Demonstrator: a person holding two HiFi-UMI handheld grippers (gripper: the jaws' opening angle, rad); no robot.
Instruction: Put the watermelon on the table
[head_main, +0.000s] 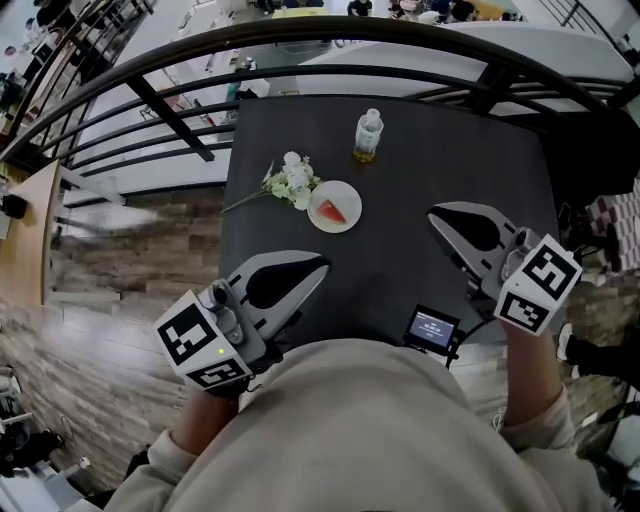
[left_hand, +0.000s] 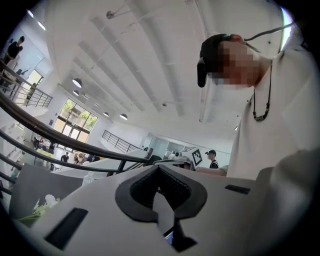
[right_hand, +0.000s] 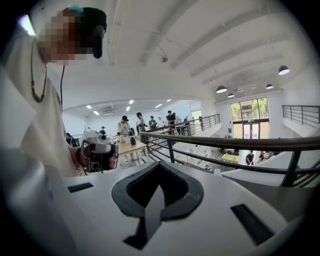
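The watermelon (head_main: 331, 211) is lying on its plate (head_main: 348, 224). At its six and three o'clock, the left gripper (head_main: 318, 268) and right gripper (head_main: 436, 214) are sitting shut and empty

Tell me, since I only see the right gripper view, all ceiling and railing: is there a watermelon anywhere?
Observer: Yes. In the head view a watermelon slice lies on a white plate on the dark table.
Visitor: Anything beside it?
Observer: A bunch of white flowers lies right by the plate's left edge.
Visitor: And the other tongs?
Observer: The left gripper has its tongs shut, with nothing between them.
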